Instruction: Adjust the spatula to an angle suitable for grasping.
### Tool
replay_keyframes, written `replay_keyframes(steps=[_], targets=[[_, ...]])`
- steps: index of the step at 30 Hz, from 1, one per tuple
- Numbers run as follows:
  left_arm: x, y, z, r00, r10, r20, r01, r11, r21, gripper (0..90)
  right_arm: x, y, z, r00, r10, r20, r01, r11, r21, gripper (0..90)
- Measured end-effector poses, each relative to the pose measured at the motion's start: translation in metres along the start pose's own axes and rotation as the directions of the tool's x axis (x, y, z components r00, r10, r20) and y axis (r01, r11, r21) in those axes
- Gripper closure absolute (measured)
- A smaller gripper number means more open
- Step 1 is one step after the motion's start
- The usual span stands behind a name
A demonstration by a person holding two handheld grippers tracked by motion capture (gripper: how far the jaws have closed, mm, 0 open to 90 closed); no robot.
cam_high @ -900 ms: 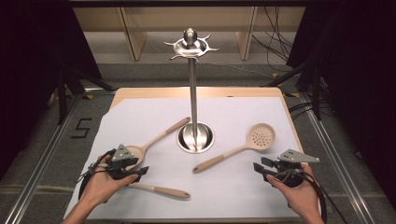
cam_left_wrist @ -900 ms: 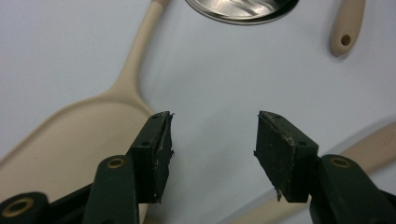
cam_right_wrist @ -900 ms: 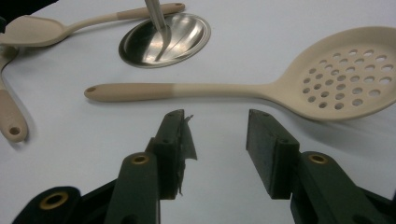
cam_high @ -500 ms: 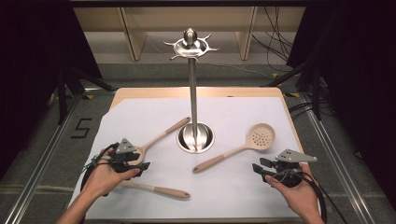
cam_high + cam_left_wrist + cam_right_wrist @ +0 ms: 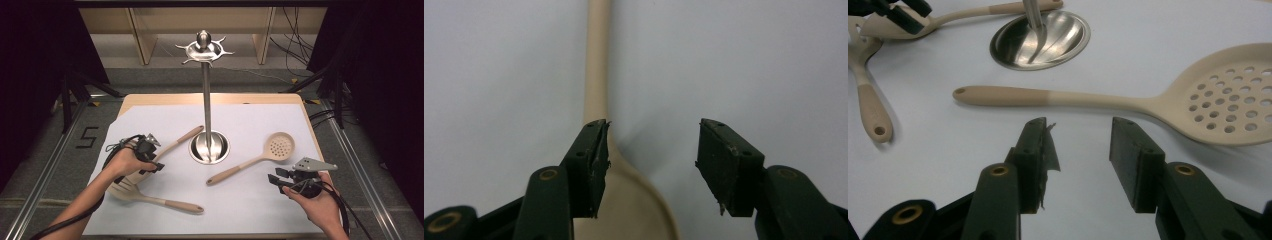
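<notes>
The left gripper [image 5: 150,159] is hovering over a beige spoon [image 5: 167,148] on the white table cover [image 5: 250,120], its jaws standing apart with nothing clamped between them. In the left gripper view the spoon [image 5: 596,90] is lying under the gap: its bowl is sitting low beside one jaw, and its handle is running straight away from the camera. From the high view the spoon's long axis is lying on a diagonal, the bowl toward the person's near left under the hand and the handle tip pointing up and right to the rim of the steel stand base [image 5: 210,147], ending just beside it.

The right gripper [image 5: 278,182] is resting in the person's hand near the front right of the cover, its jaws also standing apart and empty. Ahead of it the perforated skimmer [image 5: 1128,100] is lying crosswise, head to the right in the right gripper view, handle end toward the left. A slotted spatula [image 5: 150,196] is lying near the front left, its handle pointing right.
</notes>
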State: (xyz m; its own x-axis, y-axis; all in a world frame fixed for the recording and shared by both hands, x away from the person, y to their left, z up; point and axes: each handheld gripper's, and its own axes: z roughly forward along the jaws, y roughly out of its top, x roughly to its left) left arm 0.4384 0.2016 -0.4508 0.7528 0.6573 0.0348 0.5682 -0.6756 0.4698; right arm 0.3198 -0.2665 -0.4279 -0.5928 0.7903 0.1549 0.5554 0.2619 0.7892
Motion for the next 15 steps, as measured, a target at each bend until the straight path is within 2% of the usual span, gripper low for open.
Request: replay_keyframes(steps=[1, 2, 5, 6, 9, 10, 12, 13, 15], targets=[[0.003, 0.004, 0.003, 0.9999, -0.002, -0.01, 0.002, 1.0, 0.003, 45.3, 0.0, 0.0, 0.0, 1.0, 0.004, -0.005, -0.004, 1.0, -0.002, 59.4], [0.006, 0.007, 0.005, 0.9998, 0.019, -0.008, -0.019, 0.9996, 0.019, 45.3, 0.001, 0.0, 0.0, 1.0, 0.001, -0.004, -0.001, 1.0, 0.0, 59.5], [0.013, 0.015, 0.014, 0.9997, 0.004, -0.024, -0.004, 0.9999, 0.01, 46.9, 0.0, 0.0, 0.001, 0.9999, -0.013, 0.007, 0.013, 1.0, -0.001, 59.5], [0.015, 0.018, 0.016, 0.9995, 0.01, -0.031, -0.009, 0.9998, 0.02, 47.4, -0.002, -0.001, 0.001, 0.9989, -0.043, 0.018, 0.043, 0.999, -0.016, 59.4], [0.018, 0.023, 0.02, 0.9997, -0.014, -0.019, 0.014, 0.9998, 0.016, 48.2, -0.001, -0.001, 0.001, 0.9992, -0.037, 0.015, 0.037, 0.999, -0.009, 59.4], [0.019, 0.025, 0.023, 0.9994, -0.026, -0.022, 0.026, 0.9997, -0.002, 48.1, -0.001, -0.001, 0.002, 0.9995, -0.031, 0.003, 0.031, 1.0, -0.004, 59.3], [0.022, 0.028, 0.023, 0.9995, -0.02, -0.025, 0.021, 0.999, 0.04, 48.0, -0.002, -0.001, 0.002, 0.9993, -0.035, 0.009, 0.035, 0.999, -0.003, 59.2], [0.023, 0.029, 0.025, 0.9994, -0.021, -0.028, 0.023, 0.9989, 0.041, 48.0, -0.003, -0.001, 0.003, 0.9989, -0.044, 0.014, 0.045, 0.999, -0.01, 59.1], [0.025, 0.031, 0.03, 0.9991, -0.036, -0.025, 0.036, 0.9991, 0.021, 47.8, -0.002, -0.001, 0.003, 0.9994, -0.033, 0.005, 0.033, 0.999, -0.002, 59.0]])
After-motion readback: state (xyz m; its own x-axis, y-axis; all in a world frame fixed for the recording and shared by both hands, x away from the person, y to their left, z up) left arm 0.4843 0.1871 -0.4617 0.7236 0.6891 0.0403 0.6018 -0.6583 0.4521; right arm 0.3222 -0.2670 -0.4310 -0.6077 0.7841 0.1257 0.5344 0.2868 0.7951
